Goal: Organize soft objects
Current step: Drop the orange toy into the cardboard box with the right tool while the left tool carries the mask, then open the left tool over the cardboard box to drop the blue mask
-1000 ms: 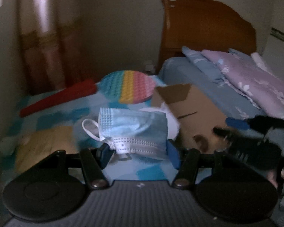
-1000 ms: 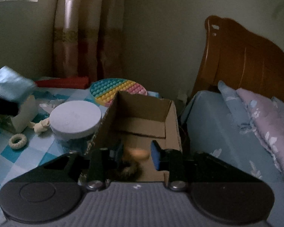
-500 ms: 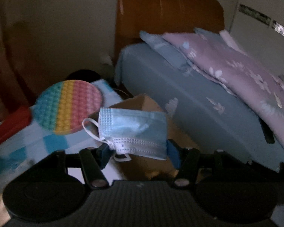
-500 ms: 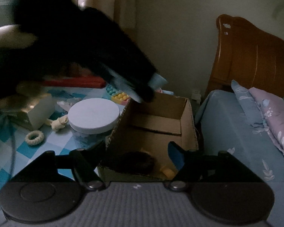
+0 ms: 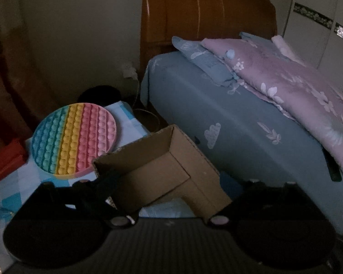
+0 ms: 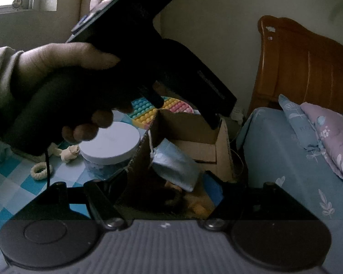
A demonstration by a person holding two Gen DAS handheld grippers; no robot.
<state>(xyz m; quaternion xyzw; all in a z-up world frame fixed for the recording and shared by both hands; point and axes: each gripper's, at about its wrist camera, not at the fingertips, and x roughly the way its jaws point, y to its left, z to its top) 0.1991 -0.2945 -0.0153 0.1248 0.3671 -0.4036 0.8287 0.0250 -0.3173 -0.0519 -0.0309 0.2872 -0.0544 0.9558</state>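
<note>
An open cardboard box (image 5: 171, 171) stands on the blue checked table. In the right wrist view the light blue face mask (image 6: 173, 164) lies inside the cardboard box (image 6: 194, 137), on top of a dark fuzzy thing and a yellowish soft thing (image 6: 199, 207). My left gripper (image 5: 169, 196) is open and empty, low over the box; it also shows in the right wrist view as a black tool (image 6: 148, 57) held by a hand above the box. My right gripper (image 6: 164, 191) is open and empty at the box's near side.
A round rainbow pop-it pad (image 5: 74, 139) lies behind the box. A white-lidded jar (image 6: 112, 141), a cream ring (image 6: 41, 171) and a knotted rope toy (image 6: 68, 154) sit left of it. A red item (image 5: 2, 159) lies far left. The bed with pillows (image 5: 274, 86) is right.
My left gripper has opened and let go of the face mask, which now lies in the box. The left gripper moved further over the box. My right gripper stayed open.
</note>
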